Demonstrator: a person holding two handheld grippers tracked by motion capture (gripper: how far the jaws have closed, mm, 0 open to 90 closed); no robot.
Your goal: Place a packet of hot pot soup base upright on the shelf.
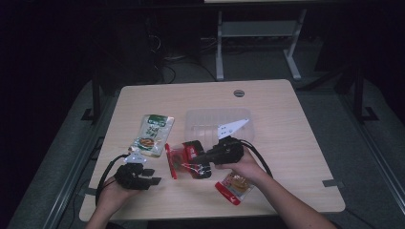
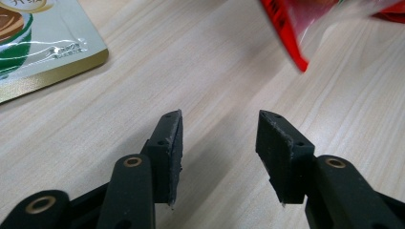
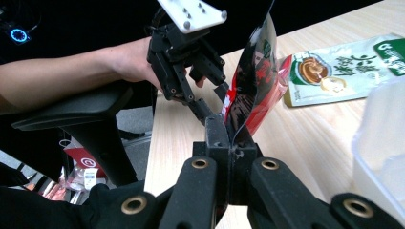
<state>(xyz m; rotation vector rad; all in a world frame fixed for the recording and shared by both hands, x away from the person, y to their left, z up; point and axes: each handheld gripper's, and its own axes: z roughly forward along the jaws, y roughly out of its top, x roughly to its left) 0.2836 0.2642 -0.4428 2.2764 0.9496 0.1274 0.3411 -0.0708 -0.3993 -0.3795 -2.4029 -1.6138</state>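
My right claw (image 3: pixel 228 143) pinches the limp, slippery red pouch (image 3: pixel 253 81) by its edge seam, just beside the clear tray (image 1: pixel 200 125); my left claw (image 2: pixel 218 136) stands spread, empty.

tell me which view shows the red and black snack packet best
The right gripper view: the red and black snack packet stands up close, pinched in the right claw. The high view shows it small and dim beside that claw. The left gripper view catches a blurred red corner above the table.

text: none legible | green pouch (image 3: pixel 344 71): print too blurred to read
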